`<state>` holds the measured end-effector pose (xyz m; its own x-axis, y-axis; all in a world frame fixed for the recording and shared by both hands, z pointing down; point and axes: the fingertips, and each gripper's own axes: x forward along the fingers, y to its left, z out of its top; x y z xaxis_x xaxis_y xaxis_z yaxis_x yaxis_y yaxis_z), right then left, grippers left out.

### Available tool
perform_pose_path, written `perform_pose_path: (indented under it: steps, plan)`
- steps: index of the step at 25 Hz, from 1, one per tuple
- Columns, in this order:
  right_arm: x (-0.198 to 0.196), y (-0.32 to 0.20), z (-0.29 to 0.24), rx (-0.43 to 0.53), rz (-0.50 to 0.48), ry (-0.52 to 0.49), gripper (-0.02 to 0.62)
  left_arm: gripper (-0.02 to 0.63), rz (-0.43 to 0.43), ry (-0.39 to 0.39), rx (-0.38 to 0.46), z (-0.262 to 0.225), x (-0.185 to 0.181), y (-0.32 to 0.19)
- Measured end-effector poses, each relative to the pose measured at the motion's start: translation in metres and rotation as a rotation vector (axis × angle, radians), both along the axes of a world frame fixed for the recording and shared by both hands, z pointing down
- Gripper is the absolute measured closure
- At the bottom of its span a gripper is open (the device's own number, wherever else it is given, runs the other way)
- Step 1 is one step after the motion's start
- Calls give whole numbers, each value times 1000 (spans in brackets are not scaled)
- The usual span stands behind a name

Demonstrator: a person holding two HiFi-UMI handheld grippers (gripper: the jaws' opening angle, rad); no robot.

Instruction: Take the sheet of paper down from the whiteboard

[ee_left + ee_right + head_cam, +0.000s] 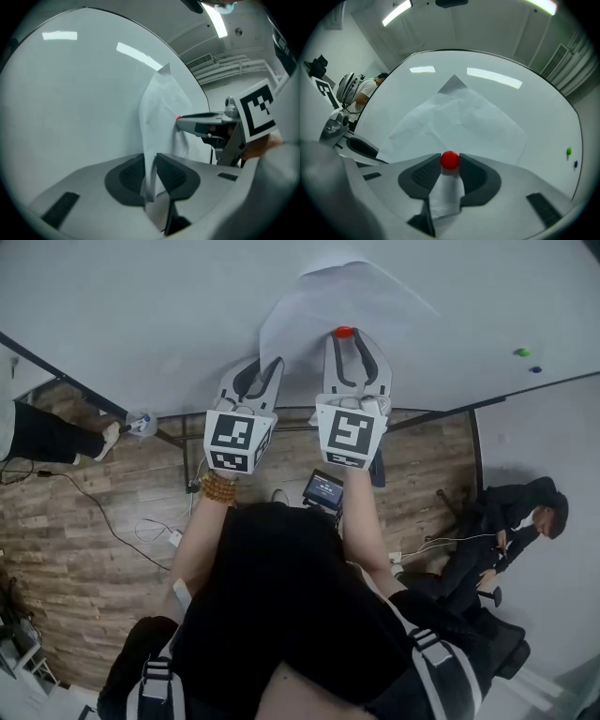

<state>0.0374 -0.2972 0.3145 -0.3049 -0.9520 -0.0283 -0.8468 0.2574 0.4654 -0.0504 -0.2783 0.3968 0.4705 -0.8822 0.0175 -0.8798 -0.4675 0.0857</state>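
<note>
A white sheet of paper hangs creased on the whiteboard, pinned by a red magnet near its lower edge. My right gripper is shut on that magnet, with the sheet spreading above it. My left gripper is at the sheet's lower left edge. In the left gripper view the paper's edge hangs down between the two pads of the left gripper. A narrow gap remains there, so the jaws stand open. The right gripper shows beyond the sheet.
A green magnet and a blue magnet sit on the board at the right. Below, on the wooden floor, are cables, a small screen device, a seated person at the right and someone's legs at the left.
</note>
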Motion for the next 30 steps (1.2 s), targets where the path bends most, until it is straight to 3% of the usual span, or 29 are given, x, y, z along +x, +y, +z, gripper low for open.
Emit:
perform_pose_path:
  steps: [8,30]
  plan:
    - [-2,-1,2,4,-3,11,474,582,-42,-13,21,-4,-4,-5]
    - [-2,1,-1,16,-11,36,476,592,-121,-73,60,-16,-7,-6]
